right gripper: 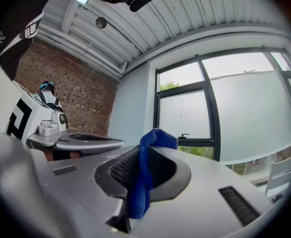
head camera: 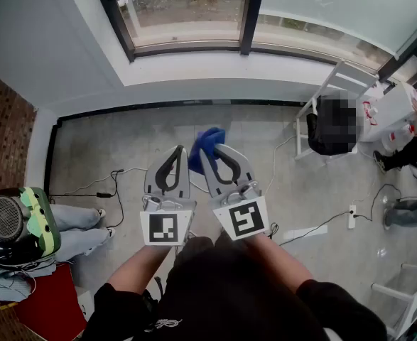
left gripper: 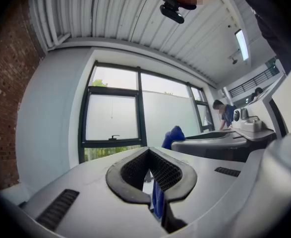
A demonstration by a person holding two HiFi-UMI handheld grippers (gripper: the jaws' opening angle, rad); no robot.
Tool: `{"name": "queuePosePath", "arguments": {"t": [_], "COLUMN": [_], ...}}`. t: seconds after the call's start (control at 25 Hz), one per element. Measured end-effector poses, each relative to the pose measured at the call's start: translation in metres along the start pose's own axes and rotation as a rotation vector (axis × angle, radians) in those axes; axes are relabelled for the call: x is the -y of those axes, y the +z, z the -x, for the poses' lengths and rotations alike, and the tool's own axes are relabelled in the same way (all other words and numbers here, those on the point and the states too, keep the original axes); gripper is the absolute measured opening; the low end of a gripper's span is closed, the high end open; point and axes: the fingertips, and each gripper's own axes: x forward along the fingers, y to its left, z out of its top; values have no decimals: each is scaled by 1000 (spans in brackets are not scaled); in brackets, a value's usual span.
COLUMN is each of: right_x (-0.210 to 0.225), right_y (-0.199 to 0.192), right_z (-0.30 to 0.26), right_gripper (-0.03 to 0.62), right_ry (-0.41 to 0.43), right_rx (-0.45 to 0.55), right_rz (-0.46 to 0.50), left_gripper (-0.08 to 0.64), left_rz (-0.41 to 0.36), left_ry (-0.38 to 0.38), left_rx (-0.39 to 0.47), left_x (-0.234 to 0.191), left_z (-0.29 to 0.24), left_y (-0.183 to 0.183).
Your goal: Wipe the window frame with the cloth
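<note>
In the right gripper (right gripper: 151,144), the cloth (right gripper: 138,182) lies seemingly along the jaws.

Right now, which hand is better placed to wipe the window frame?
Right. The right tongs are shut on the blue cloth, whose end sticks out beyond their tips, facing the window frame. The left tongs are shut beside them, no cloth at their tips.

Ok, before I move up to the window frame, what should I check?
1. Cloth clamped in right gripper: ok.
2. Cloth sticks out past the jaw tips: ok.
3. Left gripper free: cannot tell; jaws nearly together, blue strip in the gap.
4. Cloth on window frame: not ok, well apart.
5. Path to the frame clear: not ok, cables cross the floor.
</note>
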Motion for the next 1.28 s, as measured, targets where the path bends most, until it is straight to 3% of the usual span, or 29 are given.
{"name": "queuePosePath", "arguments": {"t": [0.36, 0.6, 0.92, 1.28], "right_x": [23, 34, 31, 33], "right_y": [-12, -26, -50, -71], "right_z": [11, 4, -46, -174], "right_gripper": [34, 34, 34, 34], "right_ry": [33, 83, 134, 129], "right_rx": [-15, -8, -45, -92], "right_rz": [-40, -81, -147, -128], "left_gripper": [3, 3, 4, 3], "left_rz": [-2, -19, 9, 22], "left_ry": [-2, 53, 135, 73], "left_rx": [-33, -65, -139, -122], "left_x": [23, 19, -35, -139], "left_z": [-15, -24, -37, -113], "left_y": [-10, -26, -50, -73]}}
